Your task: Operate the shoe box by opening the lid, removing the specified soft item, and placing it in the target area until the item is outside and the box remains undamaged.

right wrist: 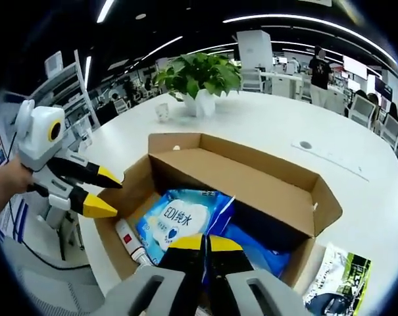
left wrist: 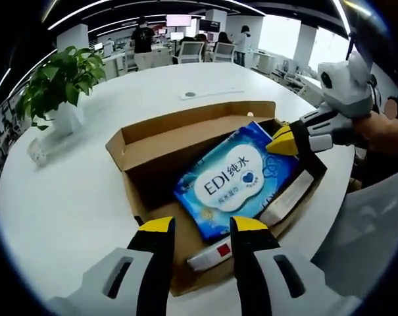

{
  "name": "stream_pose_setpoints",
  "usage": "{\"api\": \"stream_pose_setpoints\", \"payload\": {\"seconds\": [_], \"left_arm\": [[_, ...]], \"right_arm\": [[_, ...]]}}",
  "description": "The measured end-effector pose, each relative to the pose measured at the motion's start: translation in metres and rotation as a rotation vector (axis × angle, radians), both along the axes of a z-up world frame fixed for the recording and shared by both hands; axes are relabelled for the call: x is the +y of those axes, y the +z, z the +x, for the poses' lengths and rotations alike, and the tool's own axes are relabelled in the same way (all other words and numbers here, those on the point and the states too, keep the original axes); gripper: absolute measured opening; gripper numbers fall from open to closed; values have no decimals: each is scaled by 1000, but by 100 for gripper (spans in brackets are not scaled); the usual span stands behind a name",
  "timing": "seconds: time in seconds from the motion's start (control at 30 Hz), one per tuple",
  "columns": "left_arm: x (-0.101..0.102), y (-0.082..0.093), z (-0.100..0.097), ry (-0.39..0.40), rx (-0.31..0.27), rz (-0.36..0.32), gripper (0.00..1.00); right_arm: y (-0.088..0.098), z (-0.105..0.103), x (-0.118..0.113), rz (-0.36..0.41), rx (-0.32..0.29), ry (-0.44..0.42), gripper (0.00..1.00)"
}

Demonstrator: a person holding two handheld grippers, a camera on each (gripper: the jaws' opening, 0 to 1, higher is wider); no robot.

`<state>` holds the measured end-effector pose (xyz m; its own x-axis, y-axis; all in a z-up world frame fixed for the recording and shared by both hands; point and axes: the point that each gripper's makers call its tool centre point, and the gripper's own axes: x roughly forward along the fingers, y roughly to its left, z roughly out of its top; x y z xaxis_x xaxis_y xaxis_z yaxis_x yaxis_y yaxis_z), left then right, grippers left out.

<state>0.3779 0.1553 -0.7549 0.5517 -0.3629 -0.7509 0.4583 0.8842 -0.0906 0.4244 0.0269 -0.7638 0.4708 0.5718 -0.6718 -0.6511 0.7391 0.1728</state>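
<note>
The brown cardboard shoe box (left wrist: 152, 164) stands on the white table with its lid folded back. A blue soft pack of wet wipes (left wrist: 235, 178) lies tilted inside it. My right gripper (left wrist: 282, 141) comes in from the right and is shut on the pack's far corner. In the right gripper view its jaws (right wrist: 205, 243) pinch the blue pack (right wrist: 175, 220) at its near edge. My left gripper (left wrist: 202, 225) stands open over the box's near end, holding nothing. It also hangs open at the left (right wrist: 106, 192) beside the box (right wrist: 251, 178).
A white tube with a red band (left wrist: 215, 253) lies in the box beside the pack. A potted plant (left wrist: 57, 92) and a small cup (right wrist: 161, 110) stand on the round table (left wrist: 67, 204). A green-and-white packet (right wrist: 337, 283) lies outside the box. People stand far behind.
</note>
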Motion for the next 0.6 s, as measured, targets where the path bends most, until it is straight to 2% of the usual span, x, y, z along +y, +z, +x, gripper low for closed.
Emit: {"api": "stream_pose_setpoints", "payload": {"seconds": [0.33, 0.6], "left_arm": [[2, -5, 15, -7, 20, 27, 31], [-7, -22, 23, -14, 70, 24, 29]], "right_arm": [[-7, 0, -12, 1, 11, -20, 0], [-13, -1, -18, 10, 23, -35, 0]]}}
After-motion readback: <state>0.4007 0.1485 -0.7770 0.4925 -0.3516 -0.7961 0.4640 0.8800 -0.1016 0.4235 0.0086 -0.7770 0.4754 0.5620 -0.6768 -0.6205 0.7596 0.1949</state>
